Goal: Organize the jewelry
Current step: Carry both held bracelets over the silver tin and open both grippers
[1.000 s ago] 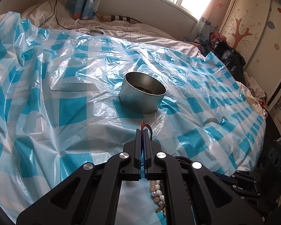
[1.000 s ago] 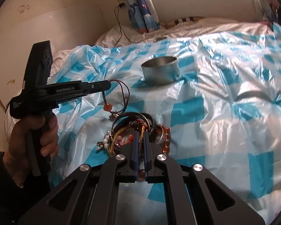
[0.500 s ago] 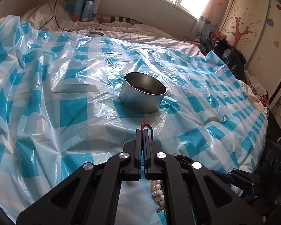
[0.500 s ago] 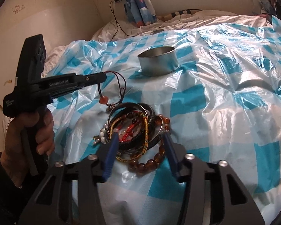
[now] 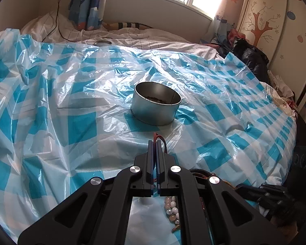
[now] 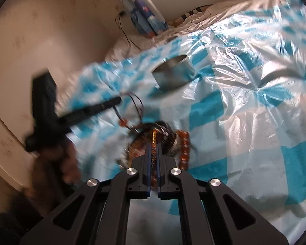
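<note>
A thin dark-red cord bracelet (image 5: 160,137) is pinched in the clenched left tool (image 5: 155,143), its loop drooping downward. A golden braided bracelet (image 6: 153,150), long axis along the fingers, is gripped by the right tool (image 6: 153,149) over the tangled jewelry pile (image 6: 169,136) on the blue-checked plastic sheet (image 5: 75,122), near the round metal tin (image 5: 156,106).

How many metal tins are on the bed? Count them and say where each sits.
1 for sure: the round tin on the checked plastic sheet, mid-bed. A small metal disc near the pillows may be a lid.
</note>
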`<control>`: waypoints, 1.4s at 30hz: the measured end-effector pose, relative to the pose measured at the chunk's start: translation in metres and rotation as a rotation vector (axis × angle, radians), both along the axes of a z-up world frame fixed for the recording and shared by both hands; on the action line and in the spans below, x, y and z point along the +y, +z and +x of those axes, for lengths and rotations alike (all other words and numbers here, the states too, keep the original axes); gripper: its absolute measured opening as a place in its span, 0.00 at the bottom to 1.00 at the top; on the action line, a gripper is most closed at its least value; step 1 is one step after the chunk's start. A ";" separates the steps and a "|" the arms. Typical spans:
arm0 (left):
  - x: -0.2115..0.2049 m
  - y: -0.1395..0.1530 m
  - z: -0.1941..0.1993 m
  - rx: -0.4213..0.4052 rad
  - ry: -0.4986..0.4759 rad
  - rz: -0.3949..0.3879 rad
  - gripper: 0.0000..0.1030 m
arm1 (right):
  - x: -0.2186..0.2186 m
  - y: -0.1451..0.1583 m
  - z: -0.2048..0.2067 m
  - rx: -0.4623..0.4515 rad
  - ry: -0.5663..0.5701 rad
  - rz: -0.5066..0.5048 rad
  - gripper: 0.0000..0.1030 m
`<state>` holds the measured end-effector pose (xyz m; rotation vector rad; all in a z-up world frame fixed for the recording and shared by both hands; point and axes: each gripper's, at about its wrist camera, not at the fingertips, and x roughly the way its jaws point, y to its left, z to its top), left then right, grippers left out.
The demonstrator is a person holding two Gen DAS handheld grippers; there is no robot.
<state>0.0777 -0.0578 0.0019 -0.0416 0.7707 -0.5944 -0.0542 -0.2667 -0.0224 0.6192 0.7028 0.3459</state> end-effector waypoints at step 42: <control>-0.010 0.043 -0.006 -0.155 -0.066 -0.141 0.02 | -0.047 0.044 0.057 -0.128 0.007 0.220 0.04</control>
